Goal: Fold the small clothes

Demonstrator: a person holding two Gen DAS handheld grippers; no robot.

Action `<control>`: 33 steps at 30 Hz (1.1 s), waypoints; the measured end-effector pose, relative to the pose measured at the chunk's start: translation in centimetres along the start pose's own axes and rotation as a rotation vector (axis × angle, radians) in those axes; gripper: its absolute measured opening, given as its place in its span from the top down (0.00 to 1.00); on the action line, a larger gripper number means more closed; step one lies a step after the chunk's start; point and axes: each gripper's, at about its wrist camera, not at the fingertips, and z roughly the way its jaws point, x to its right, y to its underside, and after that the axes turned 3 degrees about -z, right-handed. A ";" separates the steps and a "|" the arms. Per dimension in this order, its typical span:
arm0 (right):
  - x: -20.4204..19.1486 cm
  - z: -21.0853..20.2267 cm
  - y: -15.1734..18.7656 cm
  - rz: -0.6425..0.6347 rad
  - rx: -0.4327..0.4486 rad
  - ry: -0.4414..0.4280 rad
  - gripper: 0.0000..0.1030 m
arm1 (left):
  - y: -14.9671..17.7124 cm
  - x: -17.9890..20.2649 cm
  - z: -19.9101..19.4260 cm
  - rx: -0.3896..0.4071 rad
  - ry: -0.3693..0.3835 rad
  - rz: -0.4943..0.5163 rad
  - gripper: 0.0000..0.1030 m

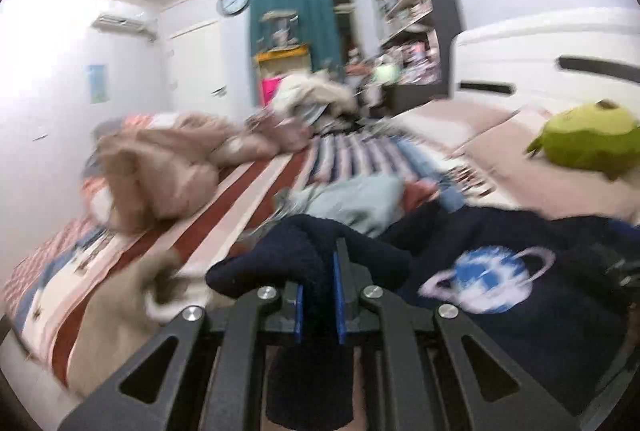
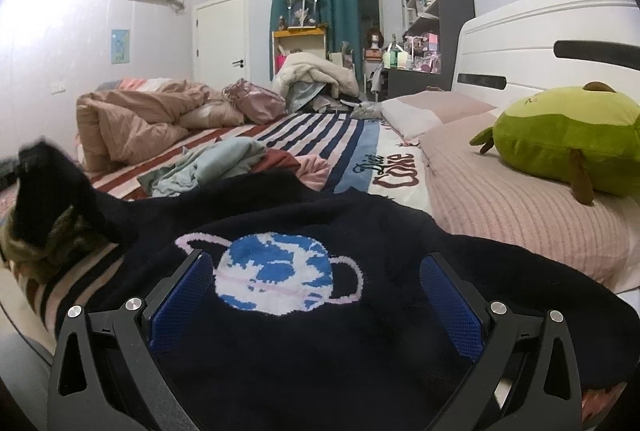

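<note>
Left wrist view shows the left tongs (image 1: 318,295) pressed together on a bunched part of the navy sweater (image 1: 520,295), likely a sleeve or side edge, with dark knit trailing down between the blue pads; the picture is blurred, which suggests the cloth is being carried across for a fold. The sweater itself lies spread on the bed (image 2: 320,135), its planet picture (image 2: 276,273) facing up, so the front is where the fold can be judged against it. In the right wrist view the right tongs (image 2: 316,289) are spread wide and hover low over the sweater's chest, one pad on each side of the planet; whether they touch the knit I cannot tell. That stance looks meant to steady the body while the other side is drawn over. The lifted dark part (image 2: 48,191) stands up at the left of that view. Other small clothes (image 2: 212,163) wait in a loose heap farther up the striped bed, and a green plush toy (image 2: 568,139) rests on the pink pillow (image 2: 500,207), well apart from the work
</note>
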 end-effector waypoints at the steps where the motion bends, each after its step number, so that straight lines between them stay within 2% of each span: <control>1: 0.2 -0.2 0.0 -0.001 0.004 0.004 0.00 | -0.7 0.3 -0.2 -0.004 0.074 -0.007 0.91; 3: 0.6 -0.5 0.0 0.002 0.010 0.013 0.00 | -1.5 1.4 0.1 -0.028 0.223 -0.033 0.91; 5: 1.3 -0.7 0.1 0.011 0.013 0.022 0.00 | -1.0 4.1 1.2 -0.096 0.393 -0.036 0.91; 7: 2.1 -1.0 0.4 0.019 0.014 0.039 0.00 | 0.3 6.7 2.5 -0.171 0.519 -0.041 0.90; 9: 2.9 -1.3 0.6 0.029 0.010 0.053 0.00 | 2.8 9.3 4.3 -0.262 0.616 -0.046 0.90; 13: 4.1 -2.0 1.1 0.049 0.004 0.062 0.00 | 6.9 11.8 7.4 -0.434 0.658 -0.076 0.88; 14: 4.3 -2.1 1.3 0.050 0.003 0.063 0.00 | 7.5 11.9 7.8 -0.457 0.665 -0.077 0.85; 16: 4.5 -2.2 1.5 0.053 0.001 0.063 0.00 | 8.4 11.9 8.1 -0.492 0.664 -0.070 0.63; 19: 4.3 -2.2 1.5 0.049 -0.006 0.040 0.00 | 8.2 10.7 6.9 -0.471 0.676 -0.085 0.42; 21: 3.7 -2.0 1.4 0.031 -0.016 0.004 0.00 | 7.6 8.8 5.6 -0.426 0.685 -0.106 0.37; 23: 2.8 -1.7 1.3 0.022 -0.025 -0.067 0.00 | 7.2 7.6 4.9 -0.393 0.645 -0.116 0.35; 25: 1.6 -1.5 1.1 0.027 -0.051 -0.180 0.00 | 6.4 5.7 4.5 -0.357 0.546 -0.111 0.35; 28: -0.7 -1.1 1.3 0.061 -0.100 -0.394 0.02 | 6.0 2.9 4.0 -0.317 0.424 -0.119 0.35; 29: -1.5 -1.0 1.4 0.068 -0.109 -0.452 0.15 | 5.8 2.0 3.9 -0.302 0.391 -0.125 0.35; 30: -2.4 -0.9 1.6 0.067 -0.120 -0.500 0.32 | 6.0 1.5 3.8 -0.294 0.371 -0.128 0.35; 32: -4.7 -0.4 2.1 0.049 -0.149 -0.560 0.43 | 6.0 0.3 3.7 -0.271 0.327 -0.141 0.34; 33: -5.6 -0.1 2.3 0.037 -0.168 -0.574 0.43 | 6.2 -0.2 3.7 -0.268 0.323 -0.150 0.34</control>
